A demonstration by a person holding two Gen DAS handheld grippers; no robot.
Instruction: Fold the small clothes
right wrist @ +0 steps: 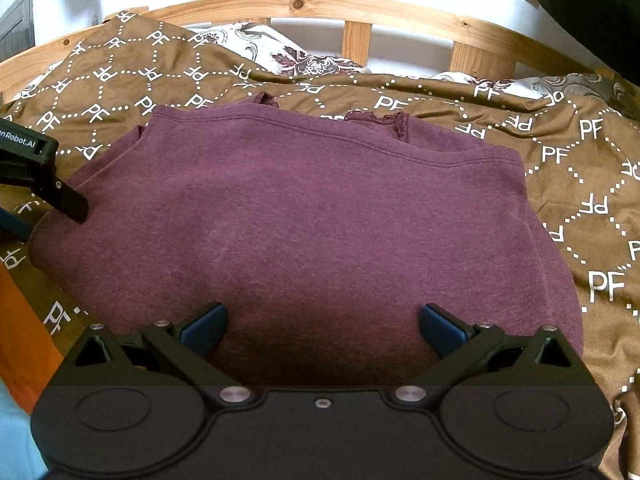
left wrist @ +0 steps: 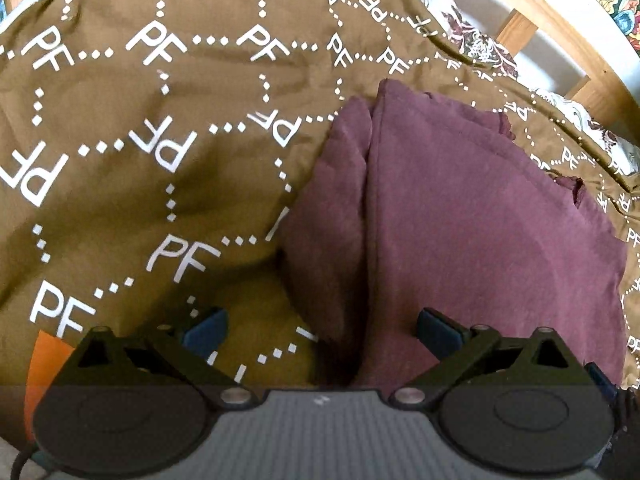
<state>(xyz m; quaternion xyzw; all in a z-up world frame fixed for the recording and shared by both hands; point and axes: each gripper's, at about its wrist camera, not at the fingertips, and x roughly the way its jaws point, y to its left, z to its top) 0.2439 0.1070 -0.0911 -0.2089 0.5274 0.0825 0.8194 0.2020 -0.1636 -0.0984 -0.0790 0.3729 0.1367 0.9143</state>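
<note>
Maroon knit folded garment (right wrist: 320,216) ahead of right gripper (right wrist: 322,330), near edge hidden; both right and left gripper (left wrist: 322,330) spread wide, empty.

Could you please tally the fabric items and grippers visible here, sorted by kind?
Maroon garment: 1
Brown PF-print blanket: 1
Floral sheet: 1
Grippers: 2, left gripper and right gripper, both open
Total: 5
</note>
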